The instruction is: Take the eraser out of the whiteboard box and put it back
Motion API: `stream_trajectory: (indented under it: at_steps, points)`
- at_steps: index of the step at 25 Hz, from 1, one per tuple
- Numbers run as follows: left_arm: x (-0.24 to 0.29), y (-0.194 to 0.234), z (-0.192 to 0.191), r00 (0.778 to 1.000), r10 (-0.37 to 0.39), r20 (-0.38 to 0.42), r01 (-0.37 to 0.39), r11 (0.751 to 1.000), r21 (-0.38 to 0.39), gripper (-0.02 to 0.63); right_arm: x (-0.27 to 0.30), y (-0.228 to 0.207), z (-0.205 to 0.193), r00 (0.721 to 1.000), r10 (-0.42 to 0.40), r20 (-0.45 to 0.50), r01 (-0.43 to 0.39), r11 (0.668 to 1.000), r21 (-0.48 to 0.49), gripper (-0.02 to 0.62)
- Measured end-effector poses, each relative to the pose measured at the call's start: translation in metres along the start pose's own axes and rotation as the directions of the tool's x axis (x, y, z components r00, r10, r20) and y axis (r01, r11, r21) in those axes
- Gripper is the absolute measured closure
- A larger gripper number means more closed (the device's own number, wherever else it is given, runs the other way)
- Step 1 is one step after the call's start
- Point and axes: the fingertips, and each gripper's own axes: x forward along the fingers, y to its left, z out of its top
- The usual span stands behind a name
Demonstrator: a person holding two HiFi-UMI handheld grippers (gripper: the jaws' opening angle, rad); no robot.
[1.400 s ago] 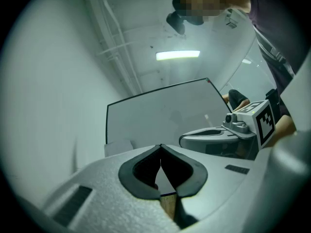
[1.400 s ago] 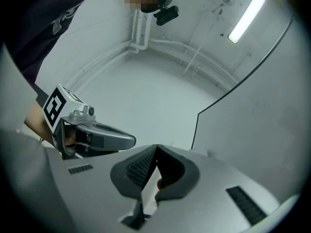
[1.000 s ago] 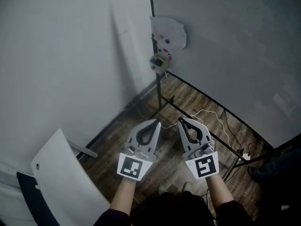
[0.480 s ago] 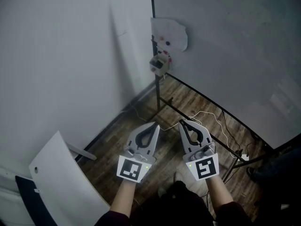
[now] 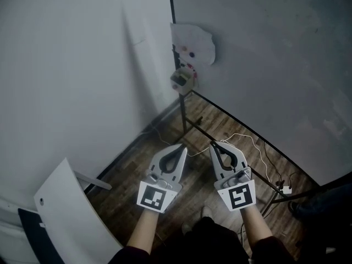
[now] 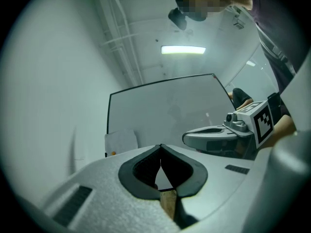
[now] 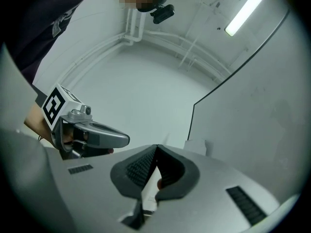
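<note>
Wood floor [image 5: 144, 159] below; left claw [image 5: 181, 148] and right claw [image 5: 215, 145], pressed together empty, well short of small pale whiteboard box [image 5: 183, 80]. Eraser unseen, probably light, felt-soft: pinch its stiff sides.

Left gripper [image 5: 181, 147] and right gripper [image 5: 213, 144]: light grey bodies, black lining inside jaws, black-and-white square markers. Floor [image 5: 137, 164]: dark brown wood planks. Wall [image 5: 71, 65]: pale grey. Whiteboard [image 5: 275, 65]: grey-white, black frame. Sheet [image 5: 192, 40]: white, red and dark dots. Whiteboard box [image 5: 183, 80]: pale. Cable [image 5: 245, 138]: white.
</note>
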Motion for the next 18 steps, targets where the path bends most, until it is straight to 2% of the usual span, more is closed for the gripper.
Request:
stream_trajectory:
  at_steps: [9,14,18]
  points:
    - [0.060,0.002,-0.013,0.999,0.030,-0.028,-0.030,1.000,0.005,0.601,0.014,-0.053,-0.034,1.000,0.027,0.010,-0.028,0.999,0.034,0.592]
    - [0.077,0.007,-0.019,0.997,0.067,-0.037,-0.067,0.998,0.010,0.601,0.020,-0.068,-0.050,0.999,0.052,0.015,-0.053,0.997,0.047,0.592]
    - [0.087,0.011,-0.027,0.996,0.070,-0.058,-0.069,0.997,0.017,0.601,0.024,-0.075,-0.061,0.998,0.055,0.005,-0.055,0.996,0.073,0.592]
